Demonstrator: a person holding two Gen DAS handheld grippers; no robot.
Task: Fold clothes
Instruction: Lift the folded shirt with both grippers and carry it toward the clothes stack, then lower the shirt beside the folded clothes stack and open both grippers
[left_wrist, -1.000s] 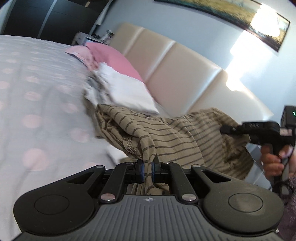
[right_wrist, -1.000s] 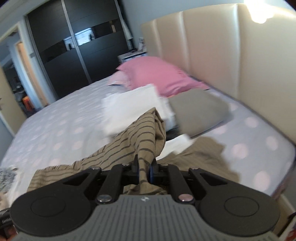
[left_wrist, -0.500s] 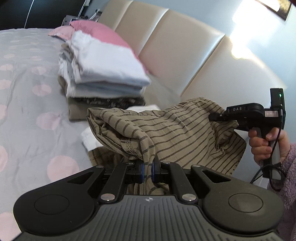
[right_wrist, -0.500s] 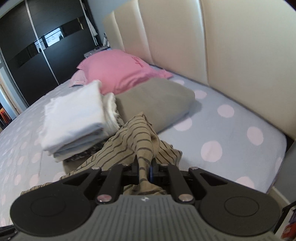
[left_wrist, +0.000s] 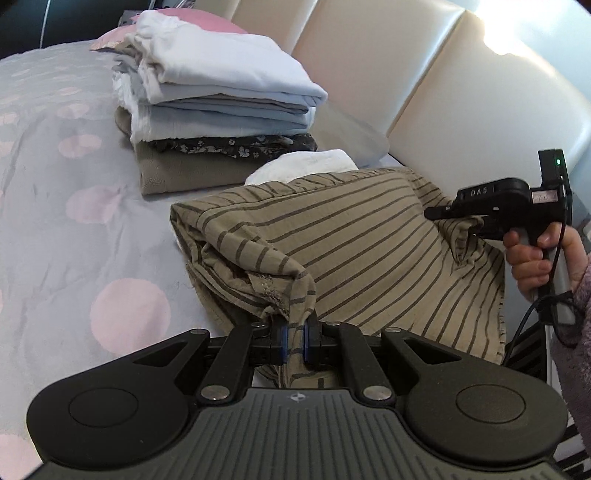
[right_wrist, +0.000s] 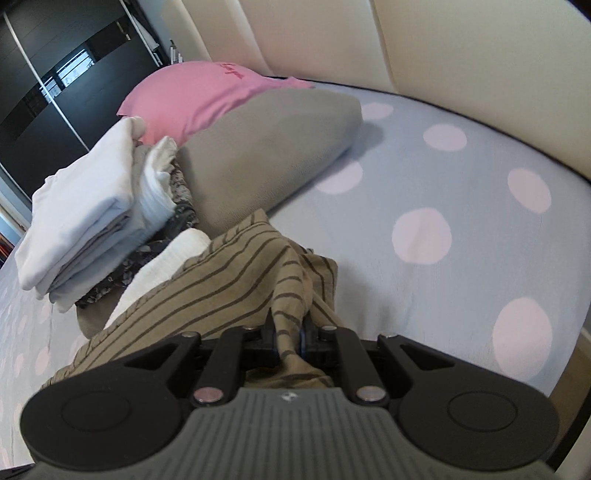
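Left tongs (left_wrist: 294, 341) pinched narrow on a bunched corner of the striped tan garment (left_wrist: 354, 251), cloth squeezed between the blue-edged pads. Right tongs (right_wrist: 290, 341) likewise clamped on another gathered edge of the same garment (right_wrist: 229, 280); seen from the left wrist view, right tongs (left_wrist: 448, 213) gripping the far corner near the headboard (left_wrist: 461, 110), with the right hand (left_wrist: 535, 258) wrapped around the handle. Garment spread in a folded, rumpled slab on the bed (left_wrist: 74, 221), over grey sheet with pink dots, partly covering a small white folded piece (left_wrist: 306, 164). Just beyond, touching or nearly touching, a stack of folded clothes (left_wrist: 218, 107): white and pale blue on top, dark floral beneath, tan at the bottom. Behind the stack, a grey pillow (right_wrist: 266, 155) and a pink pillow (right_wrist: 199, 96) against the headboard. Dark wardrobe (right_wrist: 55, 81) at the far side of the room.
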